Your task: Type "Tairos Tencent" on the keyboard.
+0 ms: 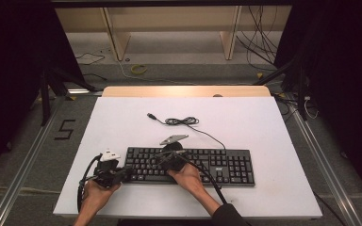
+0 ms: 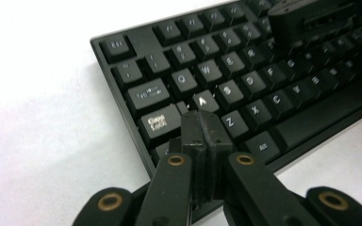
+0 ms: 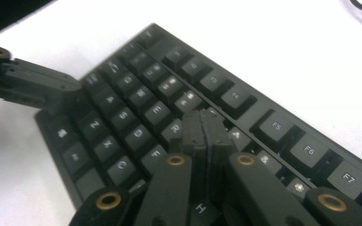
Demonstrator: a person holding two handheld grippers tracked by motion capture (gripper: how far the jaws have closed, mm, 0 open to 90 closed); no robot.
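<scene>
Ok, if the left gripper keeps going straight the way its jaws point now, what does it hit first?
Most likely the keyboard. The left gripper, jaws shut with nothing between them, aims down at the left end of the keys, its tips over the area by Caps Lock and A. Whether it already touches a key is unclear.

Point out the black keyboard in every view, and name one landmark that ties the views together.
High view: keyboard at centre, near the table's front edge.
Left gripper view: its left end runs across the upper right, behind the shut left gripper.
Right gripper view: it slants across the middle, behind the shut right gripper.
Shared landmark: the white tabletop.
</scene>
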